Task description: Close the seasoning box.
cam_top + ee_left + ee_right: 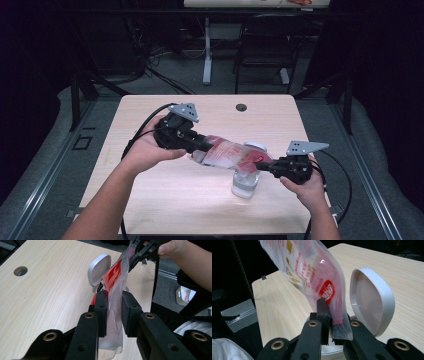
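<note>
1. High view: one wooden surface [150,195] carries the work, with one round cable hole [241,107] near its far edge.
2. Two grippers are in play, one in each of the person's hands. The left gripper [204,145] comes in from the left and the right gripper [265,165] from the right, and their tips point toward each other.
3. One plastic pouch [227,154], clear with red printing, is stretched between them above the surface, sloping down from the left gripper to the right one.
4. One clear container [245,184] stands on the surface directly under the pouch's lower end, close to the right gripper. Its one white hinged lid [255,146] stands open just behind the pouch.
5. Left gripper view: the two black fingers [102,312] are nearly closed and pinch the pale end of the pouch [113,315] between their pads. The lid [99,269] shows beyond, and the right gripper [132,261] grips the pouch's far end.
6. Right gripper view: its two fingers [323,315] are clamped almost together on the red-printed end of the pouch [312,272], with the open lid [372,300] just beside them on the right.
7. Whether anything is leaving the pouch is hard to tell; the container looks to hold something pale near its bottom.
8. Beyond the surface, one dark chair [265,45] stands on the floor.
</note>
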Available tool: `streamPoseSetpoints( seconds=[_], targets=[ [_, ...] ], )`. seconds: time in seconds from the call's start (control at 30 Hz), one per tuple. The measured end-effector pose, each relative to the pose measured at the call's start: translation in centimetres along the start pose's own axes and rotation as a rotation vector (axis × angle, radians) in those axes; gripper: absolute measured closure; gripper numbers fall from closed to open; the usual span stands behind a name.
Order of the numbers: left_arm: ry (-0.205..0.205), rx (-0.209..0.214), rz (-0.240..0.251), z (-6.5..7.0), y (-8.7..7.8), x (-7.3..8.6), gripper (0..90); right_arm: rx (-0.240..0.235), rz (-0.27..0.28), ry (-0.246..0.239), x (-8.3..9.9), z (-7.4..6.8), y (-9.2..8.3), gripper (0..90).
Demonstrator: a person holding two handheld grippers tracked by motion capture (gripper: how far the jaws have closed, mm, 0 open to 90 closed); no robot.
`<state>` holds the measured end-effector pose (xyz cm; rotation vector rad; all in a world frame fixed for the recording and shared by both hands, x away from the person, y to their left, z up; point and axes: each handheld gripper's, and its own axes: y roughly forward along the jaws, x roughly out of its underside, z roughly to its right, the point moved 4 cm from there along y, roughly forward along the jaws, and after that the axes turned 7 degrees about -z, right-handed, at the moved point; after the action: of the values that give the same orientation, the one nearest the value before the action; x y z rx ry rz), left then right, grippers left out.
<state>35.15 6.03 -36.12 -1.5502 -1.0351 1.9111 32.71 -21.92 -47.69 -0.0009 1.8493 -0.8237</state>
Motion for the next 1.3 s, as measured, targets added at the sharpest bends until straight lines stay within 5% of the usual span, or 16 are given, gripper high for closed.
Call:
streamPoseSetpoints(
  seconds=[1.3],
  targets=[
    [-0.010,-0.002,0.022,-0.23,0.12,-0.12,76.7,0.007,-0.009,0.006,0.06,0.06,0.01,87.8]
  ],
)
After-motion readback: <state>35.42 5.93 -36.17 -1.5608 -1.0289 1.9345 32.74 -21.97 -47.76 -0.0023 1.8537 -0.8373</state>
